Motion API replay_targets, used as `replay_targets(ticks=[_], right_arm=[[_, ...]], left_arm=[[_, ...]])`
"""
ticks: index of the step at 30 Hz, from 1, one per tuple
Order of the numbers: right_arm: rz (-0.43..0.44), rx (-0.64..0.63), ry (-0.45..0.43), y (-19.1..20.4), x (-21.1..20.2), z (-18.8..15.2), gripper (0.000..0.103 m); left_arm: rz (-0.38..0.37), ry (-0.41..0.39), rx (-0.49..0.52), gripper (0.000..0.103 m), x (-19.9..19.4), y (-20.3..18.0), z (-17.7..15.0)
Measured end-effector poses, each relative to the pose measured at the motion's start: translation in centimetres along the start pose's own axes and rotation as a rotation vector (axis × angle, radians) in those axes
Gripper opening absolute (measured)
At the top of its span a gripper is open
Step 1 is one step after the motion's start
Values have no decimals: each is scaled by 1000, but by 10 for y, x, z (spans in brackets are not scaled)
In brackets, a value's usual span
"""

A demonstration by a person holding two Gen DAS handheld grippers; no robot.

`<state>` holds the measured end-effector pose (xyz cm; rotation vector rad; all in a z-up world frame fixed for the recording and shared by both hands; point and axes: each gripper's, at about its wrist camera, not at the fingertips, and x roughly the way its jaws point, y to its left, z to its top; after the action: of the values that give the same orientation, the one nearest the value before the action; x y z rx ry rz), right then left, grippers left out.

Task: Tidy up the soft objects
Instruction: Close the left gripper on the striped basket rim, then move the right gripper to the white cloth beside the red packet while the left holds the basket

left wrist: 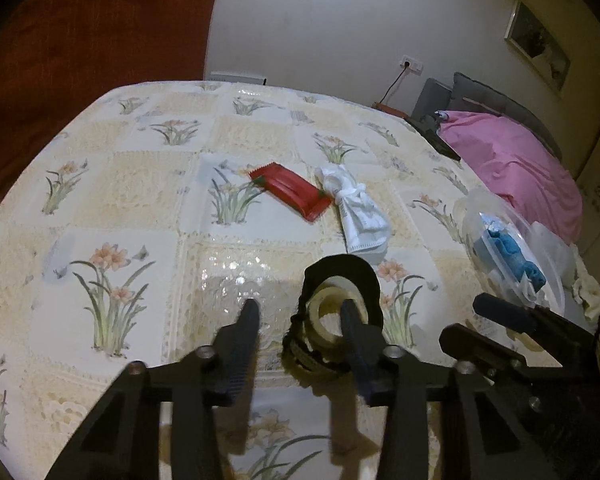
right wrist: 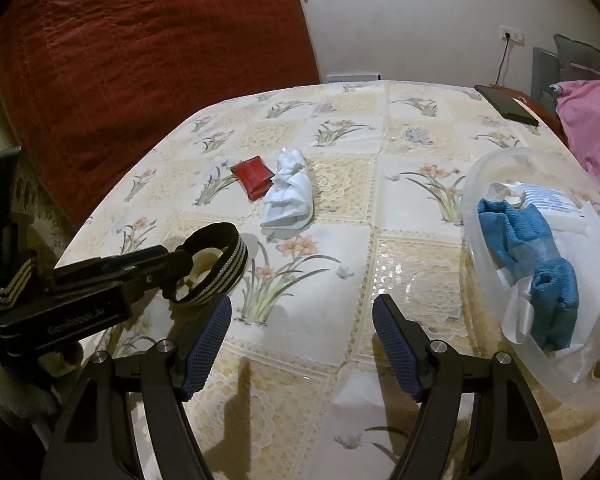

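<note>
Headband [right wrist: 216,264] pickup looks like the step in hand: left gripper [left wrist: 300,316] has its fingers spread, one poked through the striped band's loop near the tabletop's [right wrist: 340,136] left edge, not pinching yet. Right gripper [right wrist: 302,316] hangs empty, fingers wide apart. Next move probably needs a squeeze, then a carry right to the clear tub [right wrist: 476,184] holding the blue cloth [right wrist: 540,256]. Plenty of bare room between; white bundle [right wrist: 288,196] and red packet [right wrist: 252,176] sit further back, touching.
</note>
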<state>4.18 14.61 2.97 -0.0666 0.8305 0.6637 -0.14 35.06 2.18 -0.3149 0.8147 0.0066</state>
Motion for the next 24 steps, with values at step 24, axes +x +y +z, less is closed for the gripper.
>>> replay_targets(ticks=[24], right_arm=[[22, 21, 2, 6, 3, -4, 74]], left_arm=[[-16, -67, -3, 6, -27, 8, 9]])
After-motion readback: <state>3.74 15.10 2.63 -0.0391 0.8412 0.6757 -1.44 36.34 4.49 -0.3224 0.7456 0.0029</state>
